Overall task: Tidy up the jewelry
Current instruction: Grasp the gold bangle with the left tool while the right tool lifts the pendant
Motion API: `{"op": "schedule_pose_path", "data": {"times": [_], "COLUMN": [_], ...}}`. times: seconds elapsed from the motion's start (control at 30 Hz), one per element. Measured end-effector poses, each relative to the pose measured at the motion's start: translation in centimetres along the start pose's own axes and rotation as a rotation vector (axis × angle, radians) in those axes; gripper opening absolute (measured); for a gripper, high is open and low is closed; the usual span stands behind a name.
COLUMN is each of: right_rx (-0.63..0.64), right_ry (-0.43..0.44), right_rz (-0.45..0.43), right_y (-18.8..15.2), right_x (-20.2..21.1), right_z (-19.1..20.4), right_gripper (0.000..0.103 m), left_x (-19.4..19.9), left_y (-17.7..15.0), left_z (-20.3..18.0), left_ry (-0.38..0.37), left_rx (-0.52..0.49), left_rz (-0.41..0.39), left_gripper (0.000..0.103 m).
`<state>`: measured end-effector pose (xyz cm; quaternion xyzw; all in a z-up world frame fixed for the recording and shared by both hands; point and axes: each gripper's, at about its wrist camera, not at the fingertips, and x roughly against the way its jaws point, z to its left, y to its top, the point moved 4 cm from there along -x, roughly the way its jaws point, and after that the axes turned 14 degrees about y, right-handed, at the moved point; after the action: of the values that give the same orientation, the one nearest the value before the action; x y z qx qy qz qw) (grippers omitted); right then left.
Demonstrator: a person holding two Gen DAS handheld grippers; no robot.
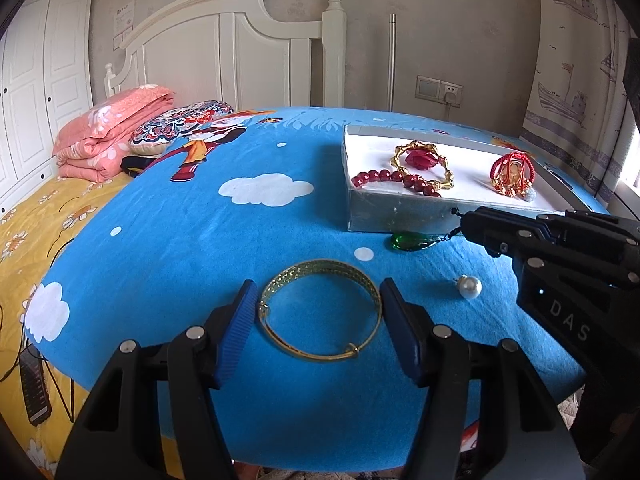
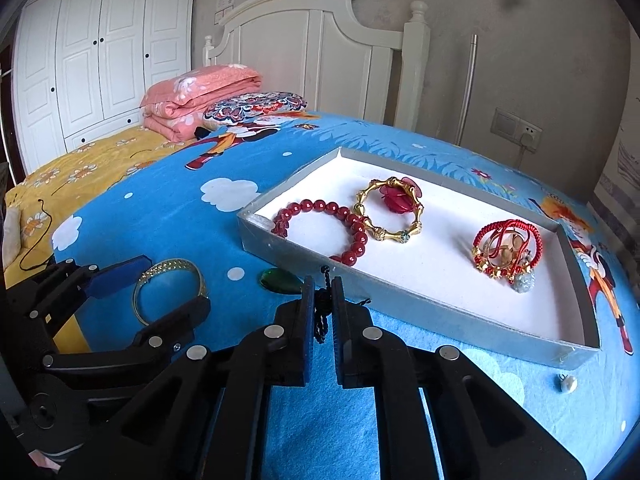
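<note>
A gold bangle (image 1: 320, 312) lies flat on the blue cloth between the fingers of my open left gripper (image 1: 318, 312); it also shows in the right wrist view (image 2: 168, 290). My right gripper (image 2: 322, 300) is shut on the black cord (image 2: 322, 318) of a green pendant (image 2: 280, 280), which rests on the cloth by the tray's near wall (image 1: 412, 241). The grey tray (image 2: 400, 300) holds a red bead bracelet (image 2: 320, 232), a gold bracelet with a red flower (image 2: 390, 210) and a red cord bracelet (image 2: 506, 254).
A pearl earring (image 1: 469, 287) lies on the cloth right of the bangle, also in the right wrist view (image 2: 568, 383). Folded pink quilt (image 1: 108, 136) and a patterned pillow (image 1: 180, 124) lie at the bed's head. A remote (image 1: 36, 388) lies left on the yellow sheet.
</note>
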<state>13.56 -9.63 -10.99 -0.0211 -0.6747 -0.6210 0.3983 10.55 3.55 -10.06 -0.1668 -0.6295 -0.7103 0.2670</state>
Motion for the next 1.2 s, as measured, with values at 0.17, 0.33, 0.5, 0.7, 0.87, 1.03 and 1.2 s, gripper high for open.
{"op": "schedule_pose_path", "data": {"times": [0.17,0.33,0.5,0.7,0.87,1.03,1.2], "right_rx": [-0.017,-0.045,-0.075,-0.076,-0.074,-0.083,-0.092], "right_ry": [-0.007,-0.021,-0.031,-0.035,-0.035,-0.04,-0.055], "right_rz": [-0.057,-0.114,-0.143,-0.163,-0.177,-0.168,-0.182], "right_y": [0.4,0.6,0.3,-0.2,-0.7,-1.6,-1.7], "right_x": [1.9,4.1,5.7,7.1,8.3,8.7,9.1], "right_z": [-0.4,-1.2,-2.1,-2.4,-2.4,-2.6,-3.1], "right_gripper": [0.009,0.009,0.009,0.009,0.009,0.009,0.009], "left_x": [0.4,1.5,2.3,3.3,3.6,3.8,4.2], "left_y": [0.3,1.0,1.3,1.6,1.7,1.6,1.7], "left_z": [-0.3,-0.6,-1.3,-2.1,-2.8,-3.3,-3.8], "left_ry": [0.004,0.003,-0.007,-0.037,-0.071,-0.091,-0.09], "left_rx": [-0.008,-0.015,-0.026,-0.037,-0.041,-0.044,-0.052], "left_rz": [-0.015,-0.05,-0.071,-0.087,-0.079,-0.076,-0.085], "left_gripper": [0.061,0.061,0.061,0.061,0.061,0.061,0.061]}}
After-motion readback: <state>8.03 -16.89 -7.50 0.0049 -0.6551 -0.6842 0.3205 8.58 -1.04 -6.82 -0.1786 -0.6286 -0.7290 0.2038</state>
